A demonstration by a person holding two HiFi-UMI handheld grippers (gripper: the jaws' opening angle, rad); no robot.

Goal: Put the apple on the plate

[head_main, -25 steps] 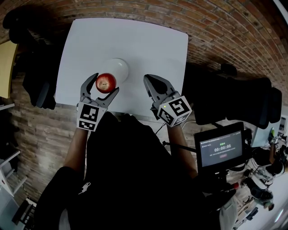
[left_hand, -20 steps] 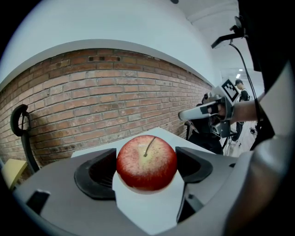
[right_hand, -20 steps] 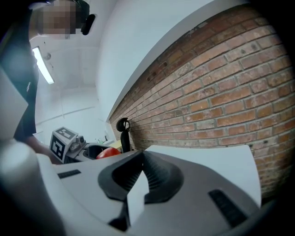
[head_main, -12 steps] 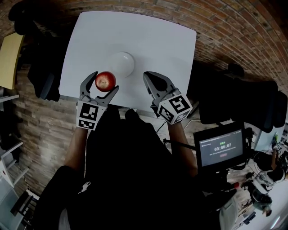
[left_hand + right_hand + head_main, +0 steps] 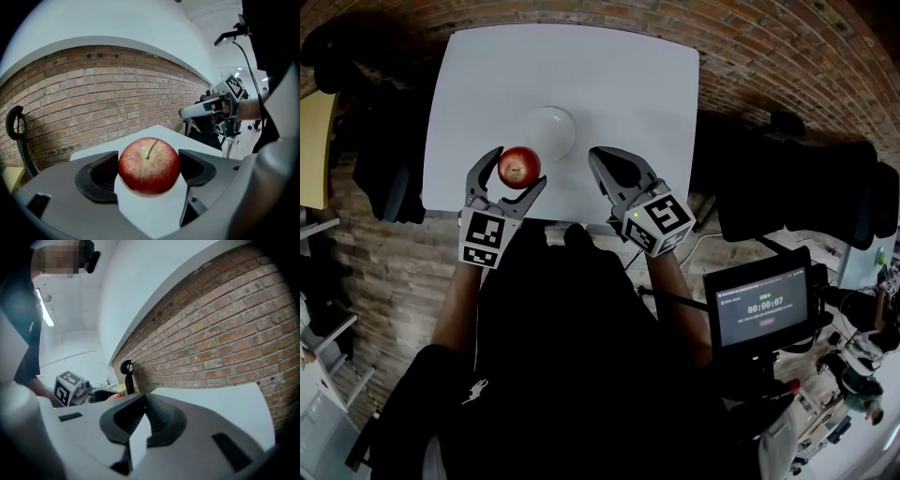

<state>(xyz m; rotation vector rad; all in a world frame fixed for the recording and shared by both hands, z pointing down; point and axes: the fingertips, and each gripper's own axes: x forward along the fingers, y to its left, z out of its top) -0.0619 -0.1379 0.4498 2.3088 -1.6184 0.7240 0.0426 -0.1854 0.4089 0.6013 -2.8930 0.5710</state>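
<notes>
A red apple [image 5: 518, 167] with a stem sits between the jaws of my left gripper [image 5: 517, 170], which is shut on it. In the left gripper view the apple [image 5: 149, 165] fills the gap of that gripper [image 5: 149, 176], stem up. A white plate [image 5: 549, 131] lies on the white table [image 5: 619, 84], just beyond and to the right of the apple. My right gripper [image 5: 602, 161] hovers over the table's near edge, right of the plate, jaws shut and holding nothing. In its own view the right gripper [image 5: 142, 401] has its tips together.
The table stands against a brick floor and wall [image 5: 787, 66]. Dark chairs [image 5: 806, 202] flank it at right, and another [image 5: 380, 178] at left. A monitor on a stand [image 5: 761, 309] is at my lower right. The left gripper's marker cube [image 5: 68, 386] shows in the right gripper view.
The apple stays gripped in the left gripper and has eased slightly back from the plate toward me. The right gripper has drifted a little leftward.
</notes>
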